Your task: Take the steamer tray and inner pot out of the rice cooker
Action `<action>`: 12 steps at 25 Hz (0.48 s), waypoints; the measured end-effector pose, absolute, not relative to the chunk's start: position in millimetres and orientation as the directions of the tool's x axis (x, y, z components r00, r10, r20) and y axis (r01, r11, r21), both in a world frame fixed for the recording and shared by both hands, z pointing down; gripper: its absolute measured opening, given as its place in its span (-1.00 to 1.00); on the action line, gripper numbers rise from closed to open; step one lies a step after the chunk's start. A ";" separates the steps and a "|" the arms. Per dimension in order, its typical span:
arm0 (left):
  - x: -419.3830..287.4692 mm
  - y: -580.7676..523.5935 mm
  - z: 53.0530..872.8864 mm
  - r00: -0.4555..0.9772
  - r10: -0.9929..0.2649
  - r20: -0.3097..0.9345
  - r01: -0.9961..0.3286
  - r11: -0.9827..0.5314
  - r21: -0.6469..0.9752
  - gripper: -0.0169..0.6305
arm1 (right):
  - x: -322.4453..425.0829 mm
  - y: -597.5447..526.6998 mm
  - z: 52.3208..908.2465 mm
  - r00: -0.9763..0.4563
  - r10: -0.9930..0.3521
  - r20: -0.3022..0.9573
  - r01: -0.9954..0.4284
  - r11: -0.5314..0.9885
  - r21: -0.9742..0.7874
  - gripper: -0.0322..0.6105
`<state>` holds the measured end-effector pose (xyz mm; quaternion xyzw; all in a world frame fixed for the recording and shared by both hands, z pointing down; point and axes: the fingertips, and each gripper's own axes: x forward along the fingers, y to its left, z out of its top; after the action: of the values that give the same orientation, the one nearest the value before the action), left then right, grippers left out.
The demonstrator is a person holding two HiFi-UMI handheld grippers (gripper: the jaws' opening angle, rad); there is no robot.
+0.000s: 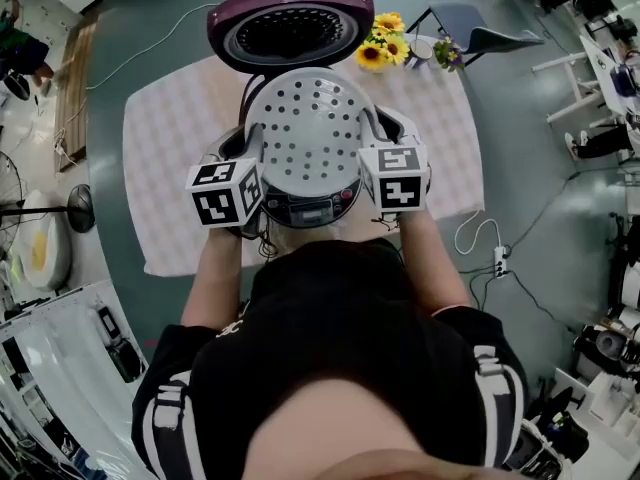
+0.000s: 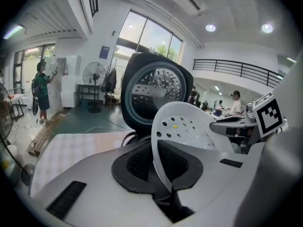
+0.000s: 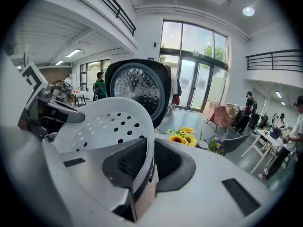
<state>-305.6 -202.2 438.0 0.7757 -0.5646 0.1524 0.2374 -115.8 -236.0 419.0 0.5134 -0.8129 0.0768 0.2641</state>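
The white perforated steamer tray point(image 1: 312, 128) hangs above the rice cooker body point(image 1: 310, 206), held by its rim on both sides. My left gripper point(image 1: 262, 173) is shut on the tray's left rim point(image 2: 158, 160), which is pinched between its dark pads. My right gripper point(image 1: 368, 168) is shut on the right rim point(image 3: 147, 164) in the same way. The cooker's maroon lid point(image 1: 290, 23) stands open behind. The tray hides the inner pot.
The cooker sits on a checked cloth point(image 1: 180, 128) over a round table. Yellow sunflowers point(image 1: 385, 40) and a small purple bouquet point(image 1: 447, 53) lie at the table's far right. A grey chair point(image 1: 480, 33) stands beyond. A power cord point(image 1: 480, 238) trails right.
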 end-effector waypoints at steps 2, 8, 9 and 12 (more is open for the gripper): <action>-296.7 -206.3 435.5 0.355 -0.795 0.492 -0.935 -0.295 0.199 -0.86 | -106.1 -232.4 414.3 -0.297 -0.816 0.496 -0.895 0.419 0.154 -0.76; -259.7 -209.7 428.7 0.448 -0.759 0.473 -0.893 -0.406 0.193 -0.86 | -67.2 -212.6 406.5 -0.209 -0.854 0.476 -0.937 0.314 0.151 -0.76; -251.3 -208.9 427.3 0.459 -0.754 0.470 -0.887 -0.418 0.195 -0.86 | -58.7 -209.7 406.3 -0.202 -0.857 0.475 -0.942 0.302 0.145 -0.76; -227.5 -205.6 425.3 0.485 -0.740 0.466 -0.871 -0.453 0.187 -0.86 | -34.9 -203.4 406.6 -0.177 -0.864 0.471 -0.955 0.266 0.129 -0.77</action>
<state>-227.5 -205.6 425.3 0.8372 -0.4811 0.1609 0.2044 -34.9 -203.4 406.6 0.5980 -0.7607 0.0981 0.2328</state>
